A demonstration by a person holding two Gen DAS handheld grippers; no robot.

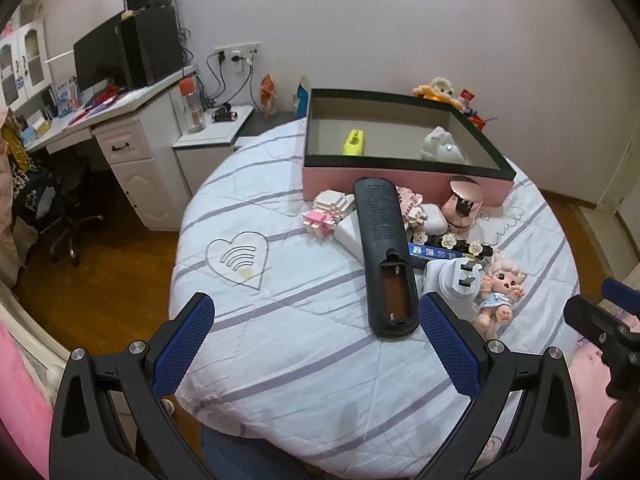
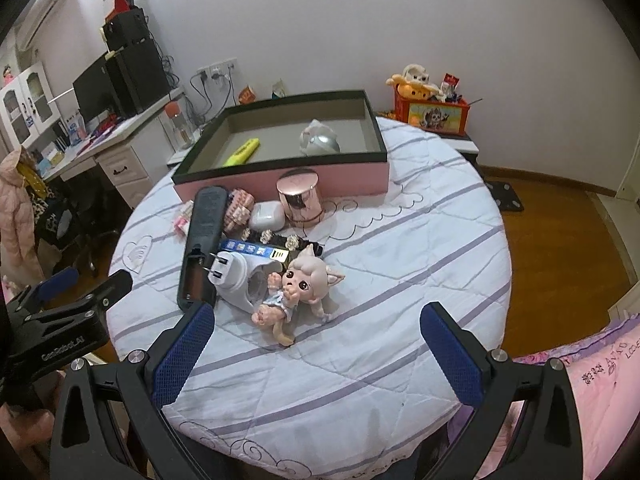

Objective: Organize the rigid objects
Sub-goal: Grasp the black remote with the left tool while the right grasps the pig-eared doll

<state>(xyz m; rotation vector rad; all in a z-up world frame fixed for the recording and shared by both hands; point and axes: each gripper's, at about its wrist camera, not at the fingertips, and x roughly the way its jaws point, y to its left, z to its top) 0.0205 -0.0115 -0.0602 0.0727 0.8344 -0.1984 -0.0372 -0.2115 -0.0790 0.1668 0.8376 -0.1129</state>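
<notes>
The sorting looks only partly done: a yellow highlighter (image 1: 353, 142) and a white figurine (image 1: 440, 148) lie in the pink box (image 1: 400, 186) at upper centre, while the remote control (image 1: 386, 256) and doll (image 2: 298, 284) wait in the middle. The left gripper (image 1: 316, 344) at the bottom of its view is wide and empty, the remote just ahead, so next it must probably close across it. The right gripper (image 2: 316, 352) is also wide, touching nothing.

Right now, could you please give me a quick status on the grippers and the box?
Left gripper and right gripper open, empty. Pink box holds yellow highlighter, white figurine. Remote nearest left gripper; doll nearest right.
</notes>
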